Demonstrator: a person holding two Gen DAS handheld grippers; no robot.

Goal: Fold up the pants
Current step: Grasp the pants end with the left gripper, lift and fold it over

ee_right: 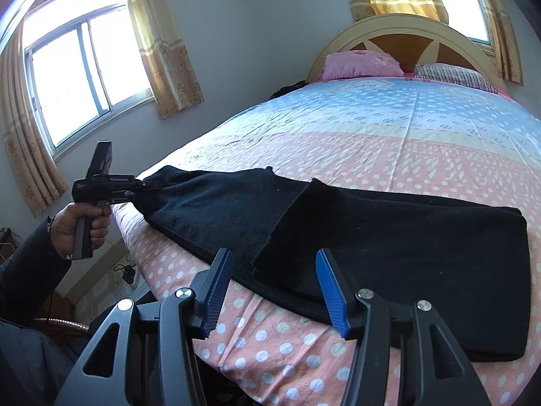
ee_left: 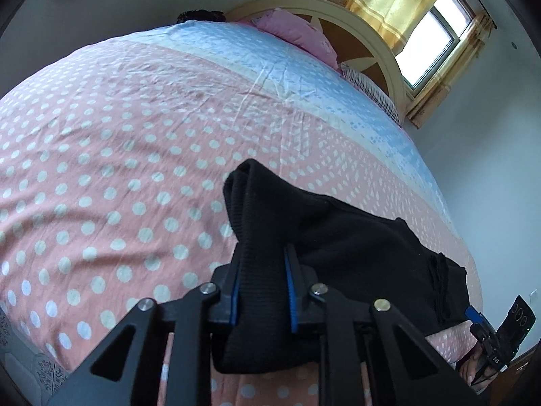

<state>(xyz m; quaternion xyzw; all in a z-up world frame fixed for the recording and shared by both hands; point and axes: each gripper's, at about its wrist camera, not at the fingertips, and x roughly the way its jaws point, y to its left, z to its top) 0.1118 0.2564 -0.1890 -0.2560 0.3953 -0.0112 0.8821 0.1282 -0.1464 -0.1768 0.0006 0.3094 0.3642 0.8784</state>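
A bed fills both views, its sheet pink with white dots near the foot and pale blue toward the headboard. Curtains hang beside a window on the wall at the bed's side, and a second curtained window sits behind the headboard.

The pants are black and lie along the near edge of the bed, partly folded — one layer is turned over onto the rest, its edge running across the middle of the cloth. The right end lies flat in a neat block; the left end is lifted off the sheet.

Two pillows rest against the headboard: a pink pillow and, beside it, a striped pillow.

The left gripper is clamped on the ribbed waistband of the pants, the black cloth pinched between its blue pads and bunched below them. In the right view a hand holds this tool by its grip at the bed's corner.

The right gripper hangs just over the near edge of the pants with its fingers spread apart — nothing between them but the fold of cloth lying below.
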